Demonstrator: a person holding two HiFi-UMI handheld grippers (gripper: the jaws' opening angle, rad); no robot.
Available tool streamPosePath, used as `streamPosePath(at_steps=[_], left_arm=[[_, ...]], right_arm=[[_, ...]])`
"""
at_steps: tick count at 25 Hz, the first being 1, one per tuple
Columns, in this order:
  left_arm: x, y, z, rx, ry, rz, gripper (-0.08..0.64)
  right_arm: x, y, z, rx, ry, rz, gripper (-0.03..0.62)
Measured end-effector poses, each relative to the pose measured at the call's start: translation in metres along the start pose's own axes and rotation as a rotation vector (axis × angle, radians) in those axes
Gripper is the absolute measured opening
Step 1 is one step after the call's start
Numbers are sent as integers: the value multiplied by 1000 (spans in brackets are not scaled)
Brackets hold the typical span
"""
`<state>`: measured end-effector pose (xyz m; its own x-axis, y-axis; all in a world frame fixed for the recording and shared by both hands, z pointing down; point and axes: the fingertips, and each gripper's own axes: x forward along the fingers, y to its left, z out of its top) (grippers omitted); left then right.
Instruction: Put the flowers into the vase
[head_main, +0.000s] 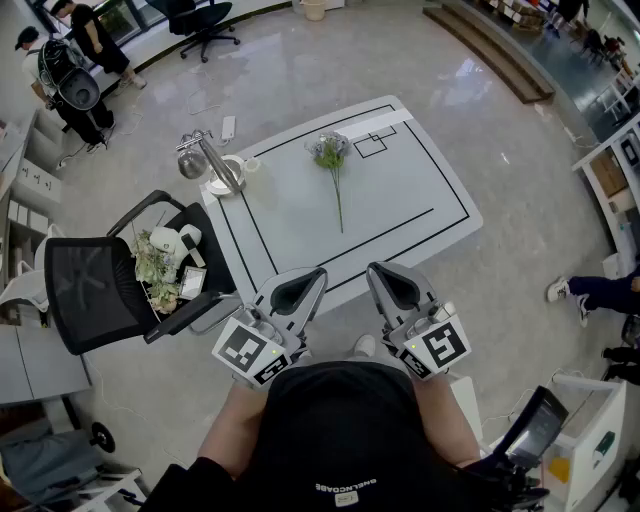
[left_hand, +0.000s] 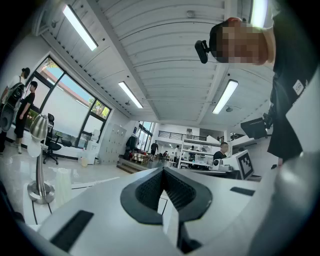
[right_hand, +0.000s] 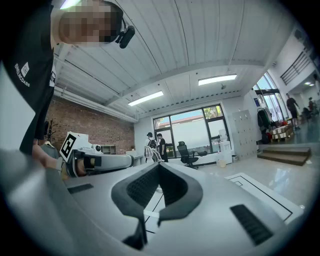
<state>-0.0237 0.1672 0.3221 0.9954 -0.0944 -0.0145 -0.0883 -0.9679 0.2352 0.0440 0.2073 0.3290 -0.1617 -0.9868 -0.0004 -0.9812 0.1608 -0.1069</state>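
Both tools are held level, side by side over the near edge of the white surface (head_main: 400, 200), pointing across it. The left tool (head_main: 320, 273) is clenched: its own view shows the ribbed pads (left_hand: 150, 187) meeting at their tips, with only the surface seen past them. The right tool (head_main: 372, 268) is clenched the same way and grips nothing. The hands carrying them are hidden under the tool bodies and marker cubes, so only the forearms show.

A single flower (head_main: 335, 172) lies flat in the middle of the surface. Its pale bloom faces the far side and its stem points toward the person, well apart from both tools. Neither tool view shows it clearly.

The silver vase (head_main: 205, 160) stands at the surface's left edge, well apart from the flower, and its mouth is hard to make out. A black chair (head_main: 95, 290) beside the surface holds more greenery (head_main: 155, 268), too small to tell in detail.
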Motion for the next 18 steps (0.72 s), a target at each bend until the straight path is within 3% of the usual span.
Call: streamPosePath(at_steps=[6,18], left_arm=[[0,5,-7,-31,5,19,5],[22,-5,-18,-17,24,32,5]], right_arm=[[-2,0,-3,-2,3,-3,9],[-22,-29,-4,51,-13,-36,9]])
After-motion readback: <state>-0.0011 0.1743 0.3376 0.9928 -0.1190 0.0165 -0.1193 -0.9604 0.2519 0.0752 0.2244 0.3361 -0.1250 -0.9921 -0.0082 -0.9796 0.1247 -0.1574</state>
